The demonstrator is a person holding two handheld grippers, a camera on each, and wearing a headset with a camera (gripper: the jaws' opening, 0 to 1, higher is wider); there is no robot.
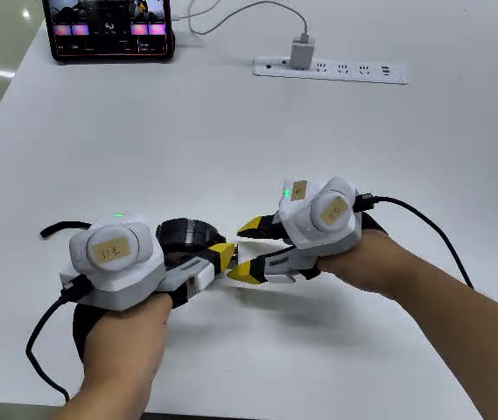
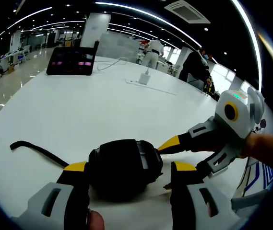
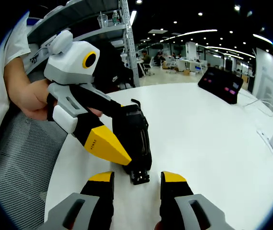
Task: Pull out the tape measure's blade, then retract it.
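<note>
Okay, the left hand-held gripper (image 2: 129,168) is clenched on the black tape measure (image 1: 187,234), which rests on the white tabletop (image 1: 231,122) near its front edge (a black strap (image 2: 33,148) trails off to one side). The right hand-held gripper (image 1: 245,250) sits nose to nose with it, jaws apart, with the blade's end tab (image 3: 140,177) between the yellow tips. Touching or not, hard to say.
</note>
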